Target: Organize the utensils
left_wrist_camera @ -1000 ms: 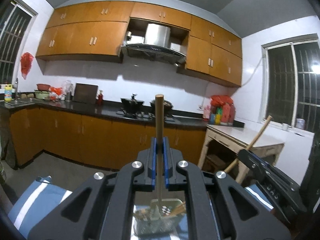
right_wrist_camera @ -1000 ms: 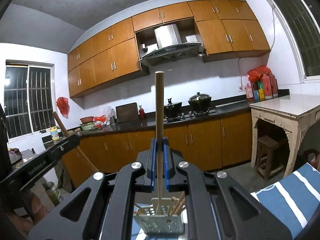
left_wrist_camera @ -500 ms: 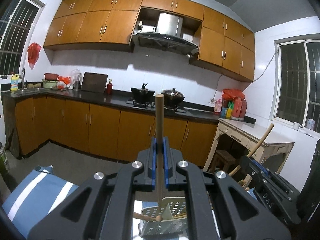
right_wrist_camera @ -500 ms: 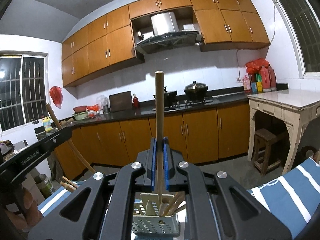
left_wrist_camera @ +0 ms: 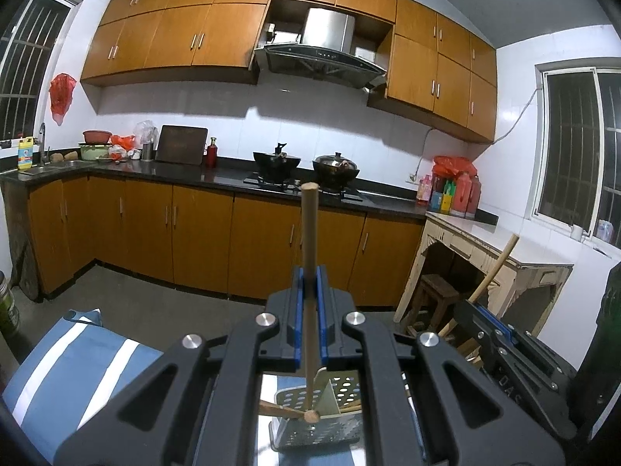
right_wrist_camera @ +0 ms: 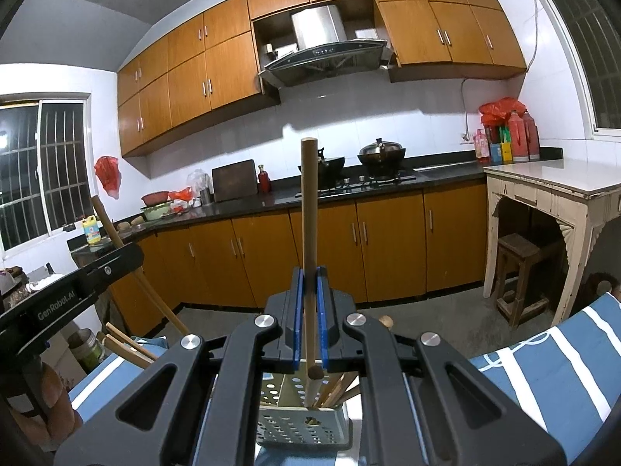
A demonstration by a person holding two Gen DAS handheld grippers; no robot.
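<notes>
My left gripper (left_wrist_camera: 309, 283) is shut on a wooden stick utensil (left_wrist_camera: 309, 233) that stands upright, its lower end over a perforated utensil holder (left_wrist_camera: 316, 433). My right gripper (right_wrist_camera: 309, 283) is shut on another upright wooden stick (right_wrist_camera: 309, 209), its lower end inside the same perforated holder (right_wrist_camera: 302, 427), beside several wooden sticks (right_wrist_camera: 337, 386) standing in it. The right gripper also shows in the left wrist view (left_wrist_camera: 504, 334) at the right; the left gripper shows in the right wrist view (right_wrist_camera: 89, 275) at the left.
The holder stands on a blue and white striped cloth (left_wrist_camera: 77, 365), also seen in the right wrist view (right_wrist_camera: 543, 369). Behind are orange kitchen cabinets (left_wrist_camera: 194, 229), a dark counter with pots (left_wrist_camera: 333, 165), a white side table (right_wrist_camera: 543, 182) and a wooden stool (right_wrist_camera: 520, 268).
Both views have tilted downward, showing more floor and cloth. Both sticks have come lower toward the holder, and the holder shows larger under each gripper.
</notes>
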